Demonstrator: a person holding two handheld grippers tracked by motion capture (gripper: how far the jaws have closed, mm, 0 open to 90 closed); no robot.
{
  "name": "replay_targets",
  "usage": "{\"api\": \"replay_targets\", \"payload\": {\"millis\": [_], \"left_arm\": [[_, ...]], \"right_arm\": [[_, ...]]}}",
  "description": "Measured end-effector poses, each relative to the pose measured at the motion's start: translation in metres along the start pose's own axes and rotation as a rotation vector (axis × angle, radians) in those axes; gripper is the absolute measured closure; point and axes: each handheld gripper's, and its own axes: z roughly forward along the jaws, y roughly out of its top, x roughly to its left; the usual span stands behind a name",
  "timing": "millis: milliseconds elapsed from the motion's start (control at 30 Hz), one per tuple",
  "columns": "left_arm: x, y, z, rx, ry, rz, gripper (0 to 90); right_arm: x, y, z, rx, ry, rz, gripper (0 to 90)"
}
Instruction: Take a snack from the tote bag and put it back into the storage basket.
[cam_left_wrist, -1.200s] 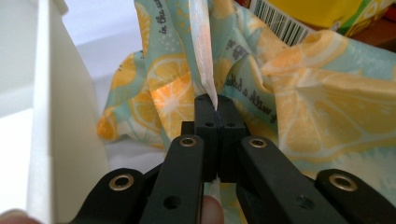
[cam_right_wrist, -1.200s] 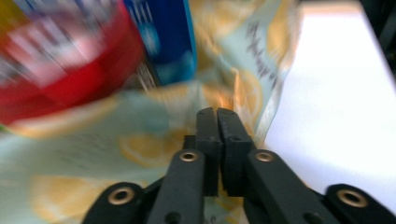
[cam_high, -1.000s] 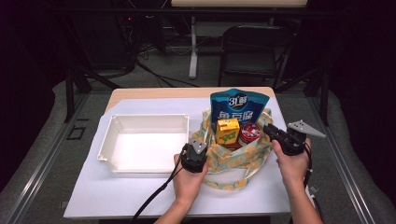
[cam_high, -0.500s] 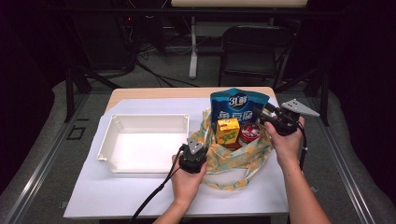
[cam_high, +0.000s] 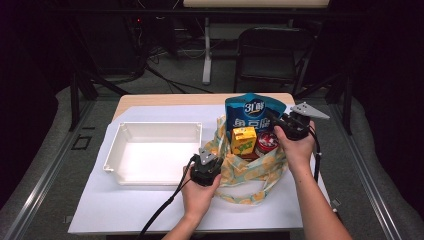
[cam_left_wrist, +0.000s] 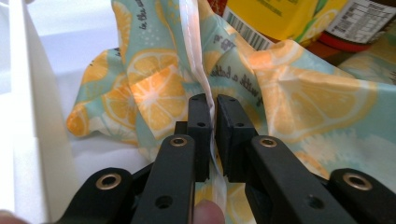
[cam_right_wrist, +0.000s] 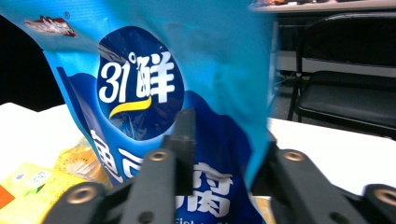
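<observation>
Blue snack pouch: upright at the back of the lemon-print tote bag, right edge clamped between the jaws of the right gripper. In the right gripper view, pouch edge seen passing between the 2 jaws, which have just been closing on it. Grip placed on the edge, probably for lifting the pouch out without crushing its contents.

Left gripper: jaws nearly together, pinching a fold of the bag's rim at the near left side. Likely purpose: holding the soft bag open and steady during withdrawal.

Bag contents, in front of the pouch: 1 yellow drink carton, 1 red-lidded jar, both upright and close together.

White plastic tray: just left of the bag, on the white table cover, holding nothing; a probable destination for unpacked items.

Black chair: beyond the table.
</observation>
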Motion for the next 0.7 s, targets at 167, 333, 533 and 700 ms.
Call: {"api": "replay_targets", "payload": {"millis": [167,333,533,700], "left_arm": [[0.001,0.001,-0.002,-0.003,0.001,0.010,83.2],[0.001,-0.001,-0.001,0.006,0.002,0.016,84.7],[0.001,-0.001,0.000,0.009,0.004,0.013,85.7],[0.001,0.000,-0.004,0.003,-0.009,0.012,83.8]], "right_arm": [[0.005,-0.001,-0.002,0.013,-0.016,-0.047,88.2],[0.010,0.002,-0.006,0.003,0.004,-0.058,90.0],[0.016,0.016,-0.015,-0.041,0.041,-0.048,90.0],[0.020,0.032,-0.022,-0.071,0.060,-0.055,90.0]]}}
